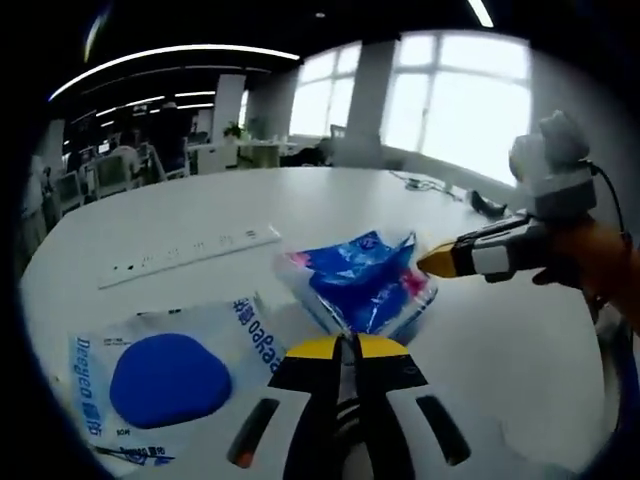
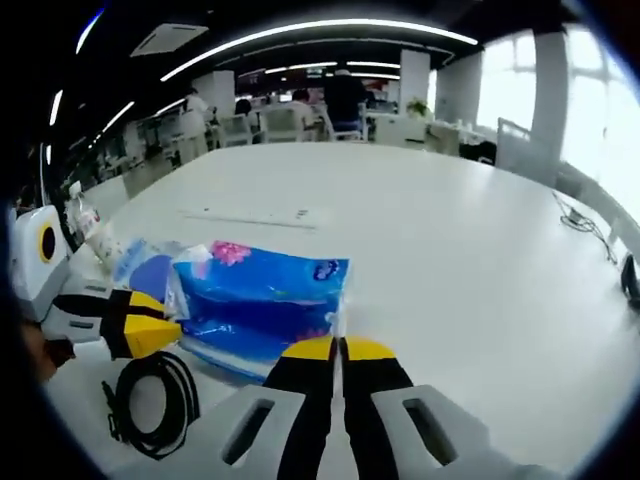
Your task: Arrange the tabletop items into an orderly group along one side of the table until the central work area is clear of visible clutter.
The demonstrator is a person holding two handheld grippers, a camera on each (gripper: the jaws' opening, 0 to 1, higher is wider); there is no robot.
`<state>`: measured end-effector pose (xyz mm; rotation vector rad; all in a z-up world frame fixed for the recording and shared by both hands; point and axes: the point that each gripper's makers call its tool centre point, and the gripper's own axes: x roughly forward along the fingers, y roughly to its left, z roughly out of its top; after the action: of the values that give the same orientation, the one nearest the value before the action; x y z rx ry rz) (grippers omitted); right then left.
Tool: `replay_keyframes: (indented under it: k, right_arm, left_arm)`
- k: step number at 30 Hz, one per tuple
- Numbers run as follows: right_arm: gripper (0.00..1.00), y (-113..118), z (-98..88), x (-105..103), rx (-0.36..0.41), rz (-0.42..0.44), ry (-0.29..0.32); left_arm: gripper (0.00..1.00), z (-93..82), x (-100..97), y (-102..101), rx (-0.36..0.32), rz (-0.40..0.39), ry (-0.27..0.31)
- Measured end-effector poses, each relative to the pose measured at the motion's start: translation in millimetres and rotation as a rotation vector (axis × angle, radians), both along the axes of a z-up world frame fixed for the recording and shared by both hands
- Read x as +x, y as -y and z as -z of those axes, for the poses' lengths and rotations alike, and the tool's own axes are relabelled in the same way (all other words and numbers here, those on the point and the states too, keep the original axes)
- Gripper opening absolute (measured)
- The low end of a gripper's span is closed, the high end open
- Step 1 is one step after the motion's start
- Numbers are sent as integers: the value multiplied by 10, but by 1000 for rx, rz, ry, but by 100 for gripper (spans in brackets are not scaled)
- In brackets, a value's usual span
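Left gripper view first: the left hand-held gripper (image 1: 348, 345) has its yellow tips pinched together on the near edge of the blue tissue pack (image 1: 365, 280), and the right hand-held gripper (image 1: 437, 262) comes in from the side with its tip touching the pack's far corner. In the right gripper view that one's own tips (image 2: 338, 348) are closed tight on the pack's edge (image 2: 262, 300), so both seem to have a bite of thin wrapper rather than the pack itself.

The pack sits near the middle of the white tabletop (image 1: 330, 200), so it's not yet over at a side.

What worries me: the film is crinkly and slack, so if the two hands pull apart or lift unevenly it could tear or slip out of one pinch, and the pack would flop back down mid-table. Dragging it could also shove the flat mask packet (image 1: 165, 375) just beside the pack, or snag the coiled black cable (image 2: 152, 400) near it.

Writing: the packet reads something like "Deegeo" along its edges. The pack's print is too blurry to read. A white power strip (image 1: 190, 255) lies beyond the pack.
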<state>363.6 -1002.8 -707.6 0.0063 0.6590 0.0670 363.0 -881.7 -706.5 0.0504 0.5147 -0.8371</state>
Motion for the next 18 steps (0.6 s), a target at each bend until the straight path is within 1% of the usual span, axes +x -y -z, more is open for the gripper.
replay_keyframes:
  k: [1, 2, 3, 4, 5, 6, 7, 8, 9, 11, 12, 13, 16, 18]
  right_arm:
    - [0, 11, 14, 0, 6, 5, -2]
    - [0, 29, 32, 1, 15, 14, -3]
    - [0, 34, 50, 10, 23, 23, 1]
    - [0, 73, 63, 8, 5, 38, -1]
    - [0, 107, 73, 7, -29, 31, -4]
    - [0, 123, 94, 3, -40, 29, -11]
    - [0, 120, 90, 8, -43, 19, -6]
    - [0, 93, 50, 58, -61, -32, 33]
    - [0, 81, 56, 61, -59, -43, 34]
    - [0, 66, 95, 60, -97, -105, 22]
    - [0, 88, 120, 52, -113, -102, 10]
    - [0, 105, 139, 51, -108, -84, 2]
    - [0, 92, 157, 46, -86, -97, 2]
    - [0, 103, 175, 41, -65, -76, -8]
  left_arm:
    - [4, 13, 5, 4, 2, -9, -5]
    - [4, 64, 29, -71, 60, -62, -10]
    - [3, 51, 59, -71, 109, -42, 53]
    - [0, 66, 56, -80, 162, -31, 86]
    - [1, 114, 42, -87, 207, -35, 92]
    - [0, 128, 14, -42, 191, -22, 79]
    - [0, 143, -10, 15, 140, -16, 33]
    - [0, 157, -42, 70, 106, -2, 0]
    - [0, 162, -51, 73, 96, 3, -19]
    - [0, 127, -32, 54, 111, -3, 22]
    - [0, 99, -26, 62, 114, 3, 49]
    - [0, 90, -33, 68, 113, 6, 49]
    - [2, 73, -34, 94, 95, 13, 40]
    - [2, 56, -29, 91, 92, 11, 42]
